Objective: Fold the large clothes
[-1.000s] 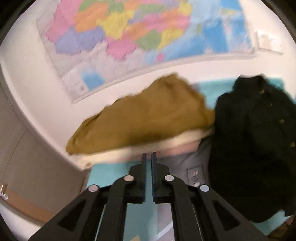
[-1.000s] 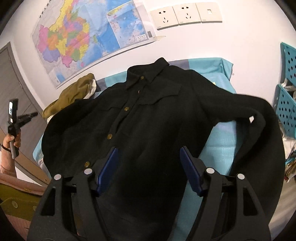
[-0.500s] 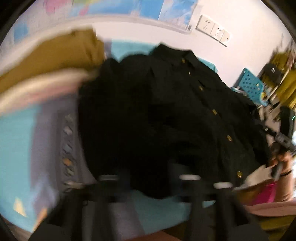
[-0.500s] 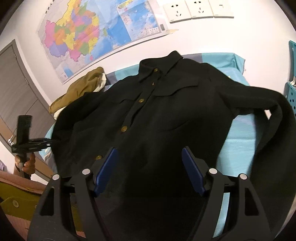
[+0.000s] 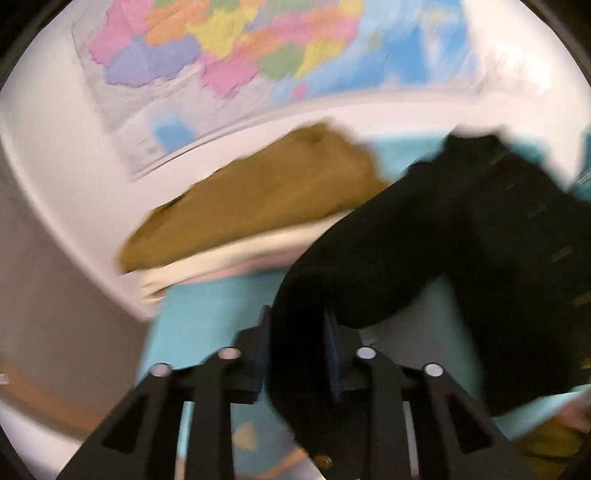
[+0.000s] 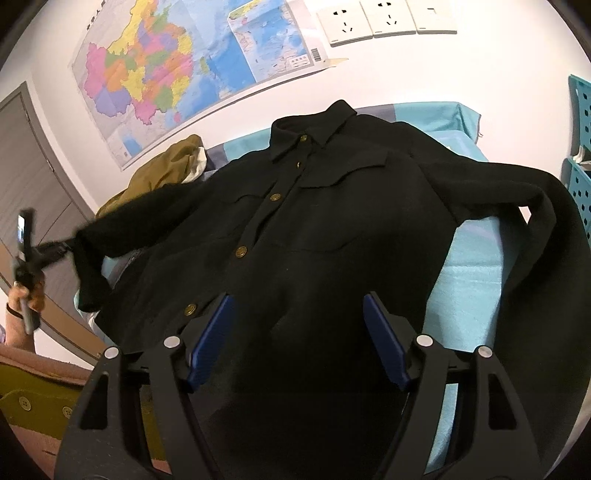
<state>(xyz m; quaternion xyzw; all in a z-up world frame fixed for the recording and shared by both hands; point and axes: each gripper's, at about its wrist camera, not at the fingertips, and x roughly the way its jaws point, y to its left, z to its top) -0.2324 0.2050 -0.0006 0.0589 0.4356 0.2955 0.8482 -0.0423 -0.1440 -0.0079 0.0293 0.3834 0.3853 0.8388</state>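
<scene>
Black button-front shirt (image 6: 332, 236) spread face up on teal bed cover (image 6: 469, 269), collar toward wall edge. Right gripper (image 6: 297, 332) above shirt's lower hem, blue pads (image 6: 212, 341) wide apart, nothing between. Left gripper (image 6: 61, 249) at left edge pinching one sleeve cuff, sleeve lifted off bed. Olive garment (image 6: 162, 170) heaped at far left corner. Map (image 6: 192, 70) and sockets (image 6: 388, 16) on wall.

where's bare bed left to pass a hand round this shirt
Bare blue sheet shows between the black shirt body and its far sleeve, and under the sleeve the left tongs hold. The corner by the olive clothes is crowded.
</scene>
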